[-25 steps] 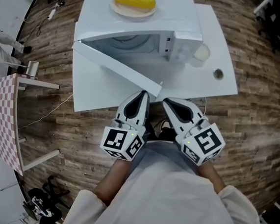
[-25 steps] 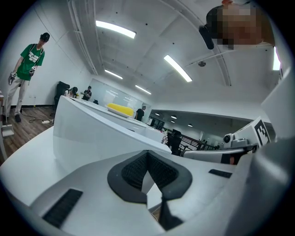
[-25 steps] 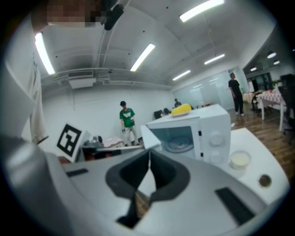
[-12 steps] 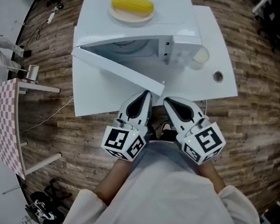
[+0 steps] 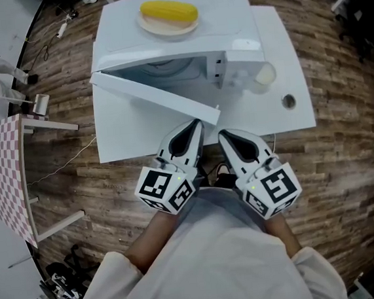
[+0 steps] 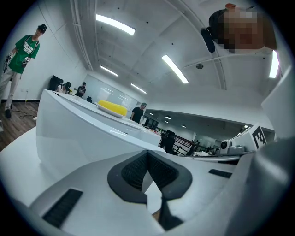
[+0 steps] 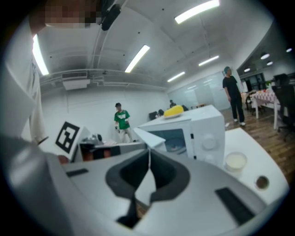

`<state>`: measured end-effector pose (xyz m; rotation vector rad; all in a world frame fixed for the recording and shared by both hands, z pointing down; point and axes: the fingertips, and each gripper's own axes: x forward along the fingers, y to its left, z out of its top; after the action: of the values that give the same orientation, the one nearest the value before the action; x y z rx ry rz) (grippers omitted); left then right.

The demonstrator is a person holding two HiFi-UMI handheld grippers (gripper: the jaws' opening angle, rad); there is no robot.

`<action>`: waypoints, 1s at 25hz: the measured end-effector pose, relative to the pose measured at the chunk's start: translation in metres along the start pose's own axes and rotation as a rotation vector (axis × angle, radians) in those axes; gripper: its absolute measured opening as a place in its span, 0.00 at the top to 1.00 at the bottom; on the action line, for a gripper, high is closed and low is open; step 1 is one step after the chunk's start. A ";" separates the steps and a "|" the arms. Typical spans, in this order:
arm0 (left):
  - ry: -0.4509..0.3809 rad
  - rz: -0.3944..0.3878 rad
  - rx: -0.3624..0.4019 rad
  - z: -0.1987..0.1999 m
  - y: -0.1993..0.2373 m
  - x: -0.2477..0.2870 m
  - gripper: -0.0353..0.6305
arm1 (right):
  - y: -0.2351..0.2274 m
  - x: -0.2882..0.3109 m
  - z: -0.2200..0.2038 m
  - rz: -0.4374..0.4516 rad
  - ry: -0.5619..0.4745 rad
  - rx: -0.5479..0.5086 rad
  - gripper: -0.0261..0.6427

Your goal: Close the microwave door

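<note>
Corn (image 5: 168, 10) sits atop the microwave (image 5: 230, 13); cup (image 5: 264, 74) beside it. Door (image 5: 156, 99) open, its tip near my left gripper (image 5: 194, 125). Right gripper (image 5: 225, 136) alongside; both jaws together.

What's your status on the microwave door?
Left gripper and right gripper shut, empty. Microwave door open, free edge by left gripper's tip. Cup right of the microwave, looks outside the door's swing.

In front of you, a white rectangular surface (image 5: 126, 135) stands on the wood-plank floor (image 5: 344, 143). On it sit a white microwave oven (image 5: 227, 23) at the back, a small pale round cup (image 5: 265, 75) just beside its right front corner, and a small grey round disc (image 5: 288, 101) near your right-hand edge.
</note>
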<state>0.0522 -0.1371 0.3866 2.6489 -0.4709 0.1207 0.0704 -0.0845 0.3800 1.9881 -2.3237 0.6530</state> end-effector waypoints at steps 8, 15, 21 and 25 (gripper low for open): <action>0.001 -0.027 -0.003 0.005 0.000 0.009 0.92 | -0.006 0.004 0.001 -0.014 0.001 0.011 0.92; 0.012 -0.043 -0.002 0.008 0.002 0.021 0.92 | -0.013 0.013 0.005 -0.020 0.003 0.020 0.92; 0.017 -0.052 0.004 0.012 0.003 0.031 0.92 | -0.020 0.017 0.008 -0.024 0.000 0.028 0.92; 0.017 -0.053 0.001 0.013 0.005 0.037 0.92 | -0.025 0.019 0.008 -0.029 0.003 0.033 0.92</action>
<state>0.0856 -0.1587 0.3829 2.6564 -0.3954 0.1269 0.0922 -0.1074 0.3852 2.0295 -2.2926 0.6971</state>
